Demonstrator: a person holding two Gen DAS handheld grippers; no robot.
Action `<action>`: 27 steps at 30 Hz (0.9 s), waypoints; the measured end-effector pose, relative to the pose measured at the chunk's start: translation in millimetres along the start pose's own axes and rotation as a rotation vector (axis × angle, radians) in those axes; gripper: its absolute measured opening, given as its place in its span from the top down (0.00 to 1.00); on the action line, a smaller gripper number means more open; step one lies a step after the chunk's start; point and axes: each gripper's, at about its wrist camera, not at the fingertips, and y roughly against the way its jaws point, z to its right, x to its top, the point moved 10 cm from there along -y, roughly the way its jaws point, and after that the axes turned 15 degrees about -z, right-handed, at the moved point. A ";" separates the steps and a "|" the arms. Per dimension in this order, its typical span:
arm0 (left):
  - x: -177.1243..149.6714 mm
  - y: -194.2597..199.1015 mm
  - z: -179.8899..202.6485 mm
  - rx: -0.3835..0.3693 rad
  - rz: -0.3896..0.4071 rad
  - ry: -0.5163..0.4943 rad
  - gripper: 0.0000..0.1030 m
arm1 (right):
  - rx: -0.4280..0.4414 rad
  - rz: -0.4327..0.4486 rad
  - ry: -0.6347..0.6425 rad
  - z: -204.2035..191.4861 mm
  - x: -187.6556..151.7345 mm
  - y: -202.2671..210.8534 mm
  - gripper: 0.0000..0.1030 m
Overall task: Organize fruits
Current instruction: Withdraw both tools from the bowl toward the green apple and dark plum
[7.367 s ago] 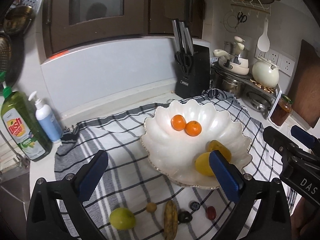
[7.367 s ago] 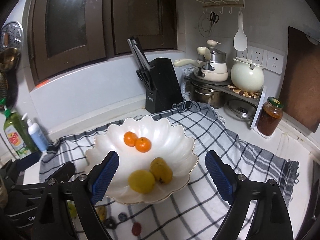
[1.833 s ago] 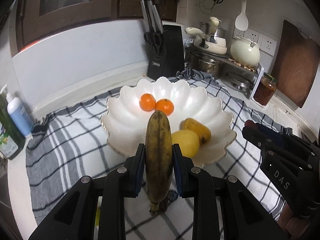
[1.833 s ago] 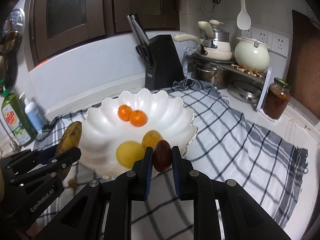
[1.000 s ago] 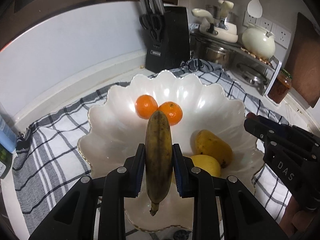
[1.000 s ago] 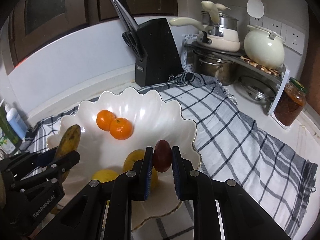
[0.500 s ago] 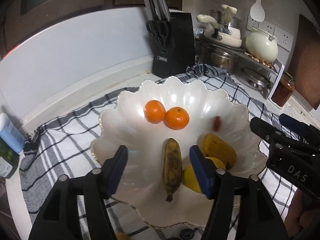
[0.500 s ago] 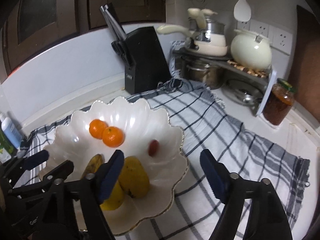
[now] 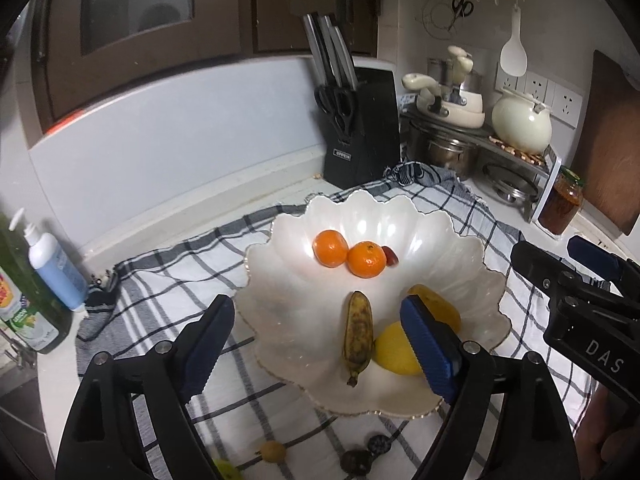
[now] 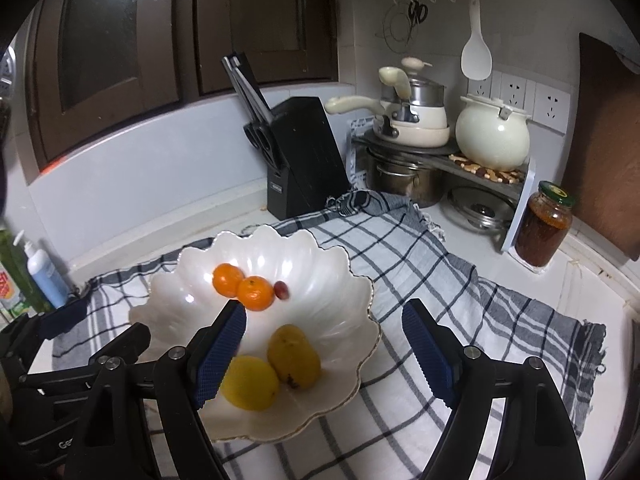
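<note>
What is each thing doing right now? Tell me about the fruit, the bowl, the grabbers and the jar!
Left gripper: open, holding nothing.
Right gripper: open, holding nothing.
Bowl: upright on the checked cloth.
Banana: lying in the bowl.
Two oranges: in the bowl, touching.
Small red fruit: in the bowl, beside an orange.
Jar: upright, lid on.

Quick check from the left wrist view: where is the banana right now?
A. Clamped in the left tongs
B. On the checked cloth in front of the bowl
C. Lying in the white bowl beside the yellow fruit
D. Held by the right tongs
C: the banana lies free inside the white bowl, against the yellow fruit, while the left tongs stand open with nothing between them.
</note>
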 end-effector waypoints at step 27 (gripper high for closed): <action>-55.2 51.7 -57.3 0.106 0.049 0.060 0.14 | 0.043 0.017 0.057 -51.8 -46.3 36.6 0.21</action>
